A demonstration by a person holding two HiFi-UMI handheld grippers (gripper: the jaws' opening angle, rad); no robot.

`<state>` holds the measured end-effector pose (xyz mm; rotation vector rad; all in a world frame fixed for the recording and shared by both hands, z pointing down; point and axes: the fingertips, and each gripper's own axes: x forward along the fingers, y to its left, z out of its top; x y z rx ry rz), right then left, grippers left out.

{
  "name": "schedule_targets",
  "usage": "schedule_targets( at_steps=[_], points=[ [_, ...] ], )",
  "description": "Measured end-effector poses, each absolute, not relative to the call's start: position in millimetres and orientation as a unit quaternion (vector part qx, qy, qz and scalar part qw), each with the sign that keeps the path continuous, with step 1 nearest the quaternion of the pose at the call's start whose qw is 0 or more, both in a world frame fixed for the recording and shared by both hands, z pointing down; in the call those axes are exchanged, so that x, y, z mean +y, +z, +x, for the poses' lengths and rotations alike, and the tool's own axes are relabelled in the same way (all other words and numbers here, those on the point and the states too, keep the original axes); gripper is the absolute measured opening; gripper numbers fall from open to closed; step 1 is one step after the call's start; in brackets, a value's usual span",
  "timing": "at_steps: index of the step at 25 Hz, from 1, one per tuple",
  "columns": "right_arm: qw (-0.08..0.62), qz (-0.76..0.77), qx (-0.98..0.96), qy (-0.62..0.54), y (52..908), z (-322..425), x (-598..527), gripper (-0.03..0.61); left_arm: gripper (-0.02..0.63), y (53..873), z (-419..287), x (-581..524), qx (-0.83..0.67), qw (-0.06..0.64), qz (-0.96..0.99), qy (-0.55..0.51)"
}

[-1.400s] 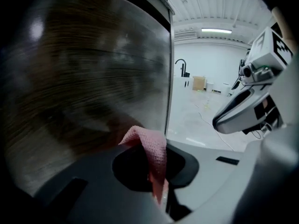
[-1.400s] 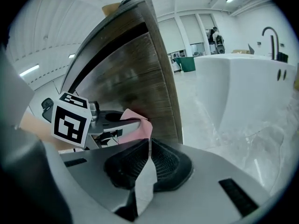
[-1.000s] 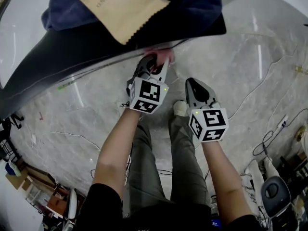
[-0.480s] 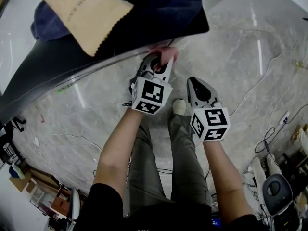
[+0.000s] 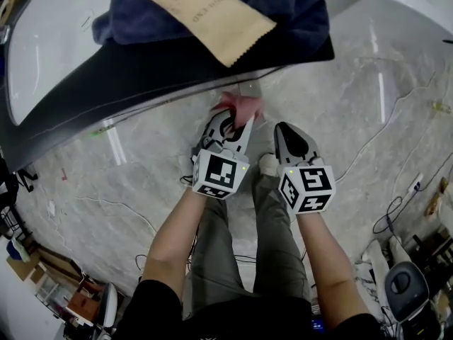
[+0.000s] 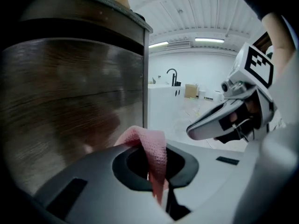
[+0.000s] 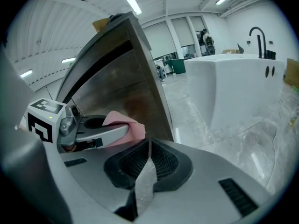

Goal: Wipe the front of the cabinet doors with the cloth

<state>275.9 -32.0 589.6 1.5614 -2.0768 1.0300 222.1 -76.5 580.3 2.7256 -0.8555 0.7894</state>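
My left gripper (image 5: 235, 119) is shut on a pink cloth (image 5: 240, 107), just below the edge of the dark cabinet top (image 5: 141, 76). In the left gripper view the cloth (image 6: 150, 146) folds out of the jaws close to the brown wood-grain cabinet door (image 6: 70, 115), which shows its pink reflection. The right gripper view shows the same cloth (image 7: 122, 126) against the door (image 7: 124, 90); whether they touch I cannot tell. My right gripper (image 5: 284, 129) hangs beside the left one, shut and empty, its pads (image 7: 161, 164) pressed together.
A dark blue towel (image 5: 297, 9) and a tan cloth (image 5: 205, 13) lie on the cabinet top. The floor (image 5: 368, 83) is grey marble with cables (image 5: 396, 211) at the right. A white counter with a black tap (image 7: 233, 87) stands beyond the cabinet's corner.
My left gripper with the pink cloth now sits a little further below the cabinet top's edge in the head view. The right gripper has stayed alongside it, still shut.
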Motion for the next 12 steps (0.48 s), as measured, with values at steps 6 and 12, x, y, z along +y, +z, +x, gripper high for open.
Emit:
schedule_targets(
  at_steps=[6, 12],
  points=[
    [0.179, 0.535, -0.749, 0.347, 566.6, 243.1, -29.2, 0.043, 0.012, 558.4, 176.5, -56.0, -0.319, 0.123, 0.903, 0.261],
    [0.186, 0.522, -0.762, 0.334, 529.7, 207.4, -21.1, 0.043, 0.012, 522.6, 136.1, -31.6, -0.337, 0.155, 0.896, 0.245]
  ],
)
